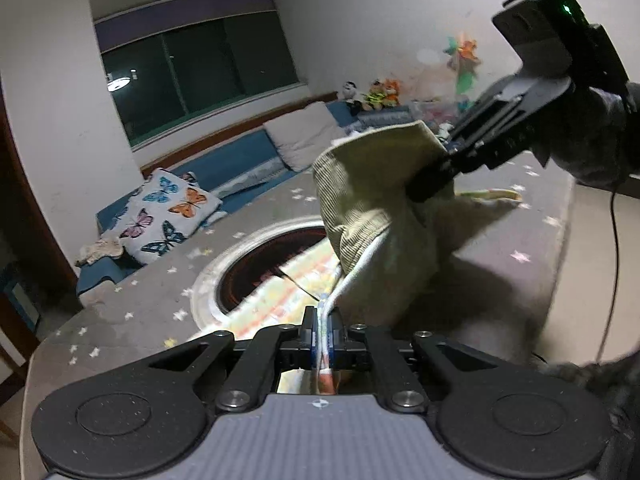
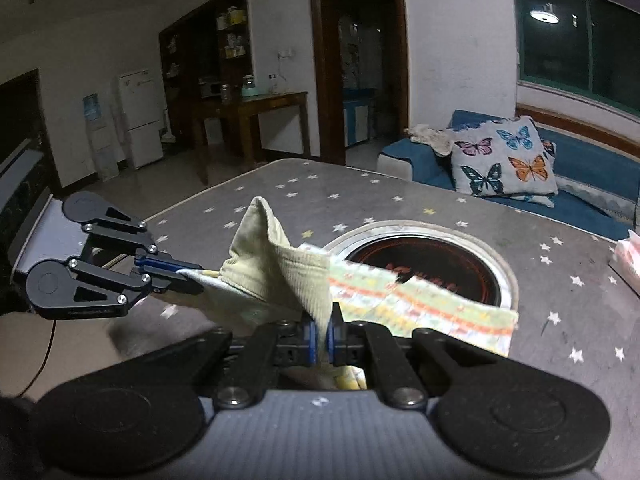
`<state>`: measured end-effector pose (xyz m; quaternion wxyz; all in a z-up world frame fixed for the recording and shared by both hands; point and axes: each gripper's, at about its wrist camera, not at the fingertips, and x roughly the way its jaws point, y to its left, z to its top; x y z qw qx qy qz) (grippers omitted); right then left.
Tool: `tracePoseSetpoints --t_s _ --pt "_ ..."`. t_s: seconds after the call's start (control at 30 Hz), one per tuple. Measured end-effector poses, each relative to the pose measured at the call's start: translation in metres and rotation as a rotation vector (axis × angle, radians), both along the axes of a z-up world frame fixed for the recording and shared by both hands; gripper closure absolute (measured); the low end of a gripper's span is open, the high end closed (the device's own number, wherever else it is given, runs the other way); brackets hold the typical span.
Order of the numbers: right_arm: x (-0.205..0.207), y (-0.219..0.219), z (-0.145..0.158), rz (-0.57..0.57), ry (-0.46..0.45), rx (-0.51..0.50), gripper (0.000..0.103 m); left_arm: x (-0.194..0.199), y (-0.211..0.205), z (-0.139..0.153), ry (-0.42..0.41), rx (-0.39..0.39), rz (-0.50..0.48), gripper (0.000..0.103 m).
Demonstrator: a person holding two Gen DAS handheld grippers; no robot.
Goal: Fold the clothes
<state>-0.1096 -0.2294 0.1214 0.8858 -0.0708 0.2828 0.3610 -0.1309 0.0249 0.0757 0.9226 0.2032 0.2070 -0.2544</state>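
A small pale yellow-green corduroy garment [image 1: 372,200] with a colourful patterned lining [image 2: 420,304] hangs between both grippers above the grey star-patterned table [image 1: 140,300]. My left gripper [image 1: 323,332] is shut on its white-edged hem; it also shows in the right wrist view [image 2: 188,276]. My right gripper [image 2: 323,336] is shut on another edge of the garment [image 2: 280,272]; it shows in the left wrist view [image 1: 436,176] at the upper right. Part of the lining trails onto the table.
A round dark inset burner [image 2: 428,268] with a metal rim sits in the table [image 2: 560,280] under the garment. A blue sofa with a butterfly pillow [image 1: 168,212] lies behind. A pink item [image 2: 628,256] lies at the table's right edge.
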Motion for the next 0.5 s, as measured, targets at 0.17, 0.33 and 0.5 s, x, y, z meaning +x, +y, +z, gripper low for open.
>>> tracePoseSetpoints --t_s 0.17,0.33,0.5 --pt "0.066 0.015 -0.006 -0.05 0.028 -0.027 0.098 0.064 -0.001 -0.002 0.015 -0.008 0.059 0.098" --pt "0.135 0.032 -0.027 -0.092 0.083 -0.065 0.098 0.124 0.0 -0.022 0.081 0.007 0.111 0.098" --pt "0.183 0.042 -0.065 -0.148 0.147 -0.076 0.098 0.171 -0.001 -0.049 0.164 0.026 0.163 0.098"
